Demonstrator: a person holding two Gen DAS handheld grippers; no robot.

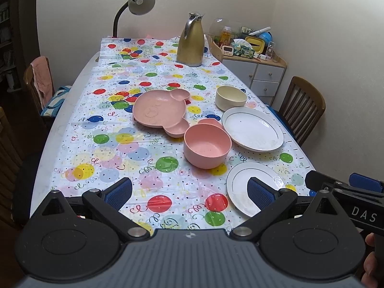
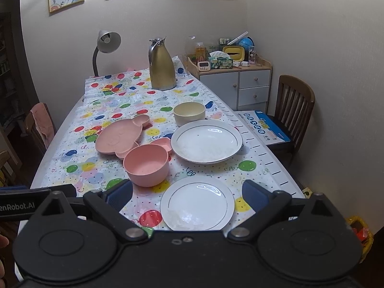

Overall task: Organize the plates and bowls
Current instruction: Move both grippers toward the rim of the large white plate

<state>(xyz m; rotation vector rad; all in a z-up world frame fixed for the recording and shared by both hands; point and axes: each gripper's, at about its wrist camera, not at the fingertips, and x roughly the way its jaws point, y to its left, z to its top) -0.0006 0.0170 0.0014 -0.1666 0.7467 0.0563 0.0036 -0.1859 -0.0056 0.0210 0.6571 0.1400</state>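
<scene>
On the balloon-print tablecloth (image 1: 144, 168) lie a pink bear-shaped divided plate (image 1: 158, 110) (image 2: 115, 139), a pink bowl (image 1: 206, 148) (image 2: 146, 164), a cream bowl (image 1: 230, 97) (image 2: 189, 114), a large white plate (image 1: 252, 128) (image 2: 206, 144) and a small white plate (image 1: 240, 187) (image 2: 196, 204). My left gripper (image 1: 189, 192) is open and empty, above the table's near edge, left of the small plate. My right gripper (image 2: 187, 196) is open and empty, its fingers either side of the small plate, above it.
A gold thermos jug (image 1: 190, 45) (image 2: 162, 72) and a desk lamp (image 1: 136, 7) stand at the far end. Wooden chairs (image 1: 302, 110) (image 2: 292, 105) flank the table. A cluttered cabinet (image 2: 240, 81) stands in the far right corner. A blue box (image 2: 264, 127) lies on the right chair.
</scene>
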